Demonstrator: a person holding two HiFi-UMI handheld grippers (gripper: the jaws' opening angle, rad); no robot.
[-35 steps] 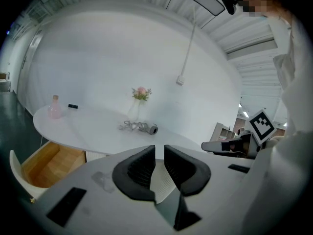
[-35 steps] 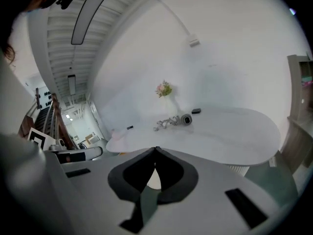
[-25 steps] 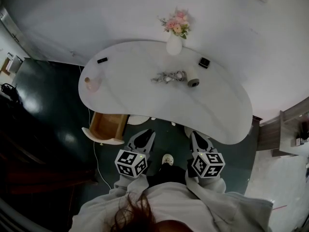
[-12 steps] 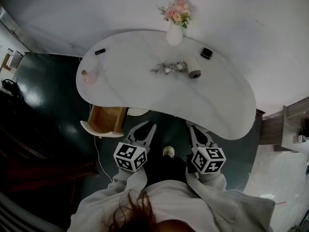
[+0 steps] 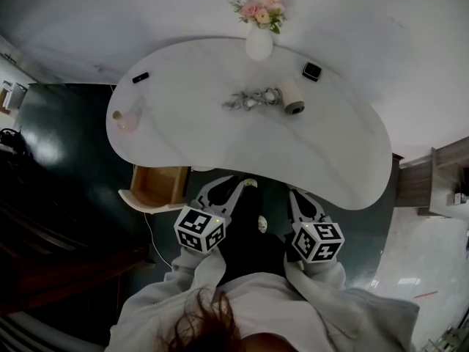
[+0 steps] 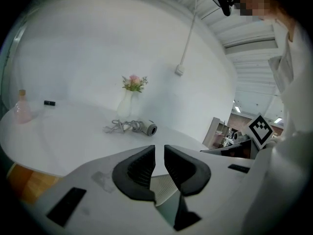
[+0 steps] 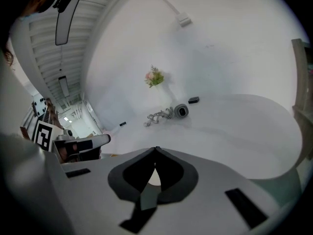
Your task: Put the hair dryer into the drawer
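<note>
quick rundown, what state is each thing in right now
drawer: pulled open
hair dryer: lying on the table, cord bunched beside it
left gripper: jaws slightly apart, empty
right gripper: jaws shut, empty
vase: upright, holding flowers
pink bottle: upright

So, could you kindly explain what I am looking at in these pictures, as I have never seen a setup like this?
There is no robot here: a person holds a pair of tongs in each hand, and each pair carries its own camera. The top-down picture comes from a camera on the person's head. The other two pictures look along each pair's jaws. The left tongs stand slightly apart, the right tongs are shut, and both are empty. On the white table lie a hair dryer with its coiled cord, a vase of flowers, a pink bottle, a small black item and a dark square one. Under the table's left edge a wooden drawer stands open.
</note>
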